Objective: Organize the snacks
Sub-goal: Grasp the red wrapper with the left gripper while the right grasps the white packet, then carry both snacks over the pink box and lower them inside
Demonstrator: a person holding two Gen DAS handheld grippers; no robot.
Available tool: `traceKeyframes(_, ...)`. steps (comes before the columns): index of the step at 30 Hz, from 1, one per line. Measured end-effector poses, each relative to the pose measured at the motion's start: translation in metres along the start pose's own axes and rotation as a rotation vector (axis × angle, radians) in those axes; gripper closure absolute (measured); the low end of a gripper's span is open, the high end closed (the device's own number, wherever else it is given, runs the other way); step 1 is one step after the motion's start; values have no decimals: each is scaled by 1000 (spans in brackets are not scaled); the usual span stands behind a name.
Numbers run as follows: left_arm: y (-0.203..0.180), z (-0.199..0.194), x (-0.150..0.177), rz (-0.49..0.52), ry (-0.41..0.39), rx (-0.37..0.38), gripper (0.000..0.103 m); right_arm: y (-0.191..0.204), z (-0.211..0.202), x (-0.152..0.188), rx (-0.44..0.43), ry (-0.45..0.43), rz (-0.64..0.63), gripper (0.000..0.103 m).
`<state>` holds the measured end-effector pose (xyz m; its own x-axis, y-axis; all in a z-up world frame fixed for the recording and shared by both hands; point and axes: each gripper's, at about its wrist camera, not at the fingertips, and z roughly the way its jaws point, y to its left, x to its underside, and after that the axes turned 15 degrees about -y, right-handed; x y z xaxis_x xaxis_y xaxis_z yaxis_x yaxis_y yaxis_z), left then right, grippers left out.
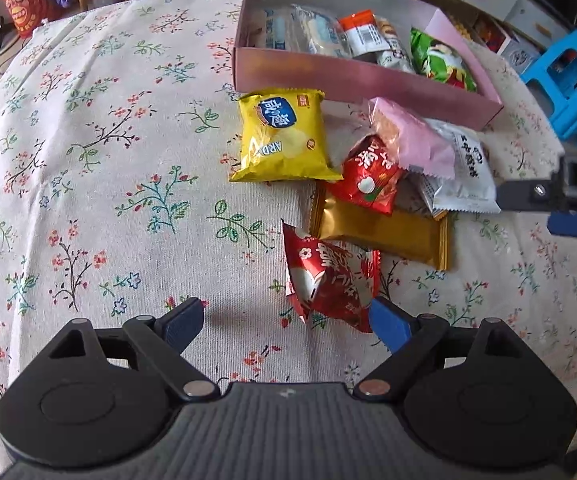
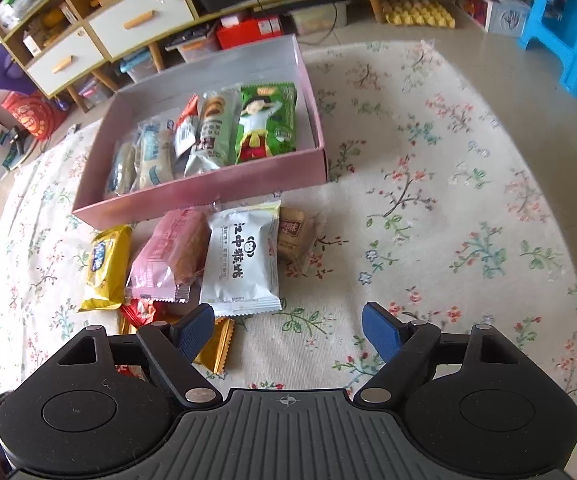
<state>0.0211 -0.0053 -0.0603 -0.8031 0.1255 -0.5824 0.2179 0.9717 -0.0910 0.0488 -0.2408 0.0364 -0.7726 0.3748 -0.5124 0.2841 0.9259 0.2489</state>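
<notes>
Both tools hang with jaws spread and empty over a floral-clothed worktop [image 1: 88,160]: the left tool [image 1: 286,320] beside a red snack packet [image 1: 328,280], the right tool [image 2: 288,330] near a white packet [image 2: 244,260]. Loose snacks lie heaped just before a pink box [image 2: 208,196] partly filled with others.

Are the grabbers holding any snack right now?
No, nothing is held. The left gripper and right gripper are both open, over the loose snacks on the table.
</notes>
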Motion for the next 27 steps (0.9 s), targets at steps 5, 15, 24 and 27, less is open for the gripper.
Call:
traceKeyframes(5, -7, 3, 4, 39, -3, -10, 16, 17, 12, 0, 44, -19, -106, 20)
traceKeyframes(15, 0, -8, -7, 1, -56, 51, 86, 37, 39, 0, -45, -20, -174, 50)
traceKeyframes(24, 18, -28, -19, -77, -121, 99, 89, 33, 15, -6, -81, -64, -132, 89)
traceKeyframes(27, 25, -33, -23, -112, -136, 117, 91, 29, 9, -6, -101, -59, -100, 93)
